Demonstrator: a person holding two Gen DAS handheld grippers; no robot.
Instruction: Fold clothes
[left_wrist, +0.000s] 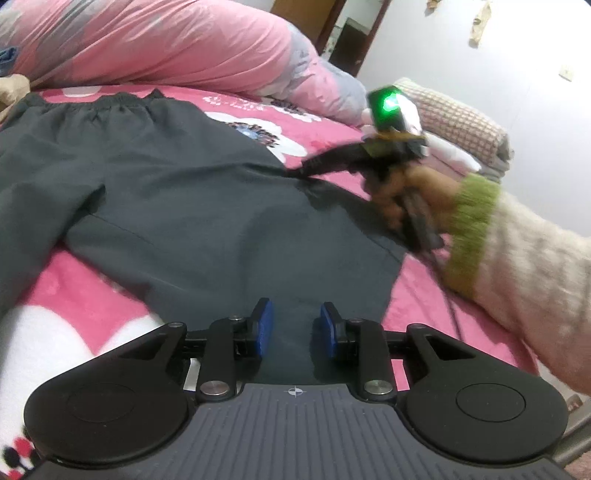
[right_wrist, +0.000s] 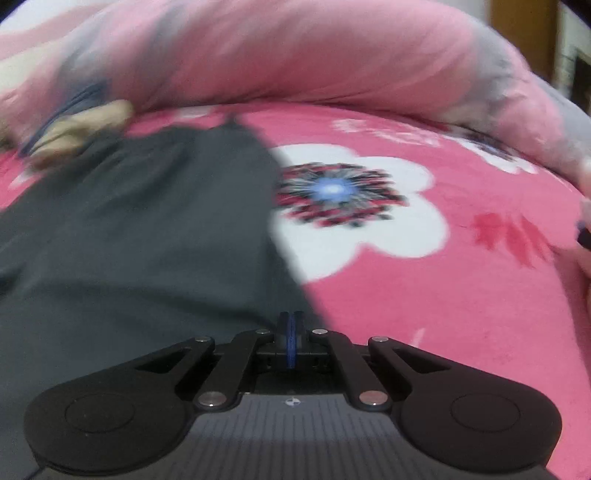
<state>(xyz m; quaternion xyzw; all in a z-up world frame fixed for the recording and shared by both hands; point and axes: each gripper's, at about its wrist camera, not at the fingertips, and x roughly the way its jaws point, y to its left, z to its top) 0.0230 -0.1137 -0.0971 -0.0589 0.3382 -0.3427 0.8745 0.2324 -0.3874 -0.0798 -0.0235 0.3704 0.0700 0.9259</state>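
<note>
Dark grey trousers (left_wrist: 166, 192) with an elastic waistband lie spread on a pink flowered bedsheet (left_wrist: 332, 125). My left gripper (left_wrist: 297, 326) hovers over the near trouser hem, open, its blue pads apart and the cloth lying under the gap. My right gripper (left_wrist: 308, 166), held by a hand in a green-cuffed sleeve (left_wrist: 469, 229), touches the trousers' right edge, where a crease runs to its tip. In the right wrist view the right gripper (right_wrist: 291, 325) is shut, its pads pressed together at the edge of the trousers (right_wrist: 129, 229); that view is blurred.
A bulky pink duvet (left_wrist: 166, 40) is heaped along the far side of the bed. A checked folded blanket (left_wrist: 454, 114) lies at the right by the wall. A beige cloth (right_wrist: 85, 125) sits at the far left. A large flower print (right_wrist: 351, 206) marks the sheet (right_wrist: 443, 332).
</note>
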